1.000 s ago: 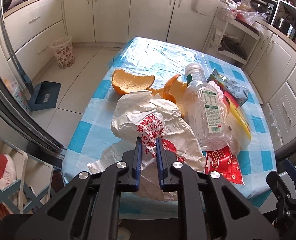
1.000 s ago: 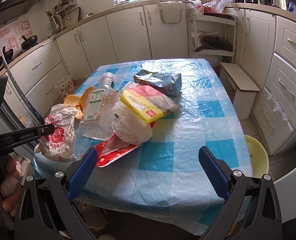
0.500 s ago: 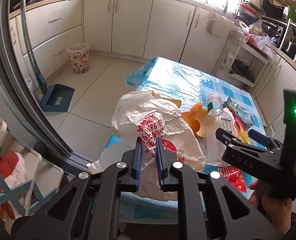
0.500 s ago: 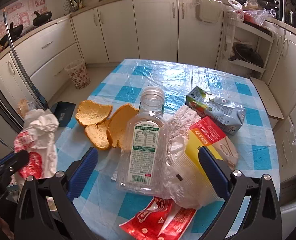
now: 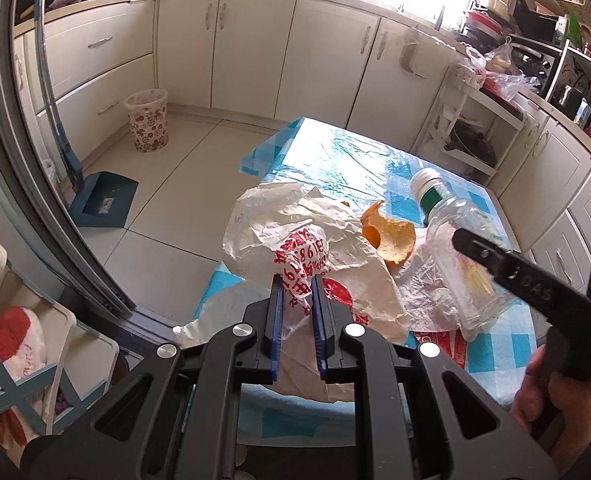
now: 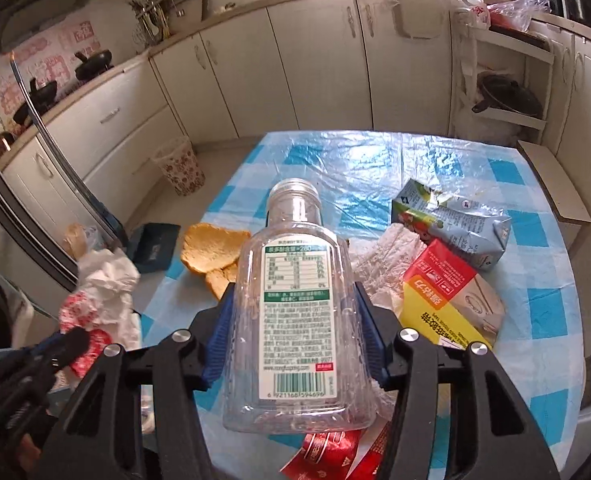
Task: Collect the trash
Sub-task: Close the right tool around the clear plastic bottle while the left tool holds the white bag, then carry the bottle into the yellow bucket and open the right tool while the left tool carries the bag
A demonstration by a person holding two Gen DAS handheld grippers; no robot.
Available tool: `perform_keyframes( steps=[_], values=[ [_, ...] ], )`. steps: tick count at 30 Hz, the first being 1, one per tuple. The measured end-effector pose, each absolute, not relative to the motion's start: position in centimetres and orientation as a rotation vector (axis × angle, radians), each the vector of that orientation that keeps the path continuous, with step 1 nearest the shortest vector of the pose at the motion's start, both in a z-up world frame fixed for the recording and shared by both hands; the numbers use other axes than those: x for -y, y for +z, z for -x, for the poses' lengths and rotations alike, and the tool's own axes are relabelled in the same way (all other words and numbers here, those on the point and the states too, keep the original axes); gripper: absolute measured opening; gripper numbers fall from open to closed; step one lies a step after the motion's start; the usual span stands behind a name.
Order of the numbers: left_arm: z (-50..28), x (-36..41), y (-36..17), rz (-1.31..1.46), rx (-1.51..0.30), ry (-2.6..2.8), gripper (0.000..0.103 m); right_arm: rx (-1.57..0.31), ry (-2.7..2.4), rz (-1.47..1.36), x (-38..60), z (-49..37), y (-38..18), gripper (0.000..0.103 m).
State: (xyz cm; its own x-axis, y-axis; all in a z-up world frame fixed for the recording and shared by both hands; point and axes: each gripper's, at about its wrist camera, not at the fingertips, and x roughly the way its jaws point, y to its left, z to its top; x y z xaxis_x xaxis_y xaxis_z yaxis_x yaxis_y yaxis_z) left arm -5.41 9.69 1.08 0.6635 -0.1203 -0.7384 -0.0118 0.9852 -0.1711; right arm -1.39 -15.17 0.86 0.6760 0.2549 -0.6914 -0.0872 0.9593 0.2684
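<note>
One clear plastic bottle (image 6: 295, 304), one crumpled white bag (image 5: 303, 248) and one drink carton (image 6: 451, 224) show. Three orange peel pieces (image 6: 215, 248) lie at the surface's left edge. One yellow-red box (image 6: 447, 300), one red wrapper (image 6: 335, 456) and one floor bin (image 6: 179, 168) complete it.

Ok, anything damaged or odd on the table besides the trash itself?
Nothing spilled. The clear plastic bottle in the right gripper has no cap, and the blue-green drink carton lies crushed on its side.

A table (image 6: 435, 160) in blue-checked cloth is carrying orange peels (image 6: 211, 248), a crushed carton (image 6: 455, 224) and a yellow-red box (image 6: 443, 300).
</note>
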Motion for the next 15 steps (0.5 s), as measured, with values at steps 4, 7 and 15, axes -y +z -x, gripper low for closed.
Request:
perform_keyframes(
  steps=[4,7,15],
  values=[
    [5.8,-8.2,1.4,0.163,-0.831,-0.099,0.013,-0.737,0.184,-0.327,19.4,3.9,3.0,0.055],
    [6.3,-6.3,2.1,0.161,-0.805,-0.155,0.013,-0.685,0.121,-0.373,23.7,6.6,4.3,0.055],
    [8.5,3.5,3.6,0.090,-0.787,-0.363,0.013,-0.716,-0.188,-0.438,38.4,13.9,1.1,0.055]
  ],
)
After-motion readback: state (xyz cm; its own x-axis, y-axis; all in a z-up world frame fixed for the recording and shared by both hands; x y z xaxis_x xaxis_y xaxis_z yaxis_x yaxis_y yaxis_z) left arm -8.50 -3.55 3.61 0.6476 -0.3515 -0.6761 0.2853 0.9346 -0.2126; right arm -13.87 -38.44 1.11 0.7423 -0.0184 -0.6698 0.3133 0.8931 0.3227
